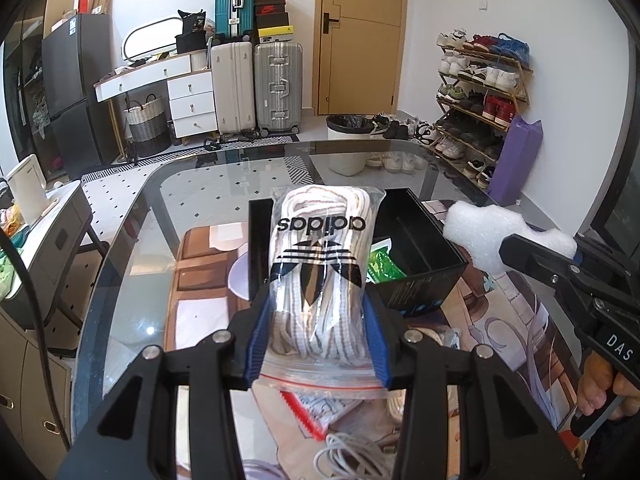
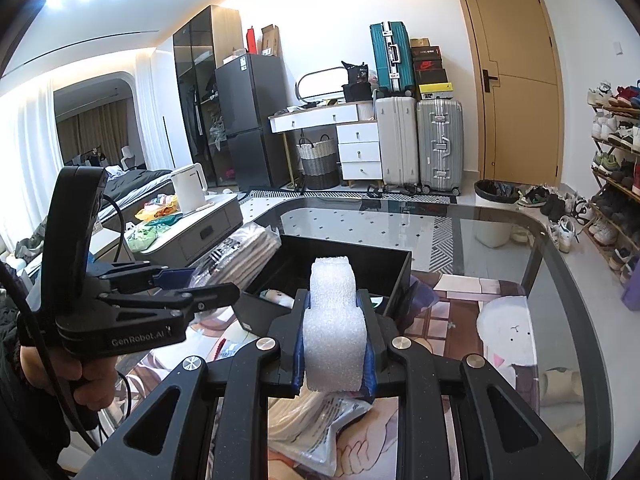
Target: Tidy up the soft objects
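Your left gripper (image 1: 318,320) pinches the slick, floppy lace bag (image 1: 320,264) mid-body, your right gripper (image 2: 334,344) squeezes light, springy foam (image 2: 334,320); hold gently.

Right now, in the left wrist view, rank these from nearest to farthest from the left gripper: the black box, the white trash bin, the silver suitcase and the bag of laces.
1. Bag of laces, clamped in the left gripper.
2. Black box, just ahead on the glass table.
3. White trash bin, on the floor past the table's far edge.
4. Silver suitcase, against the back wall.
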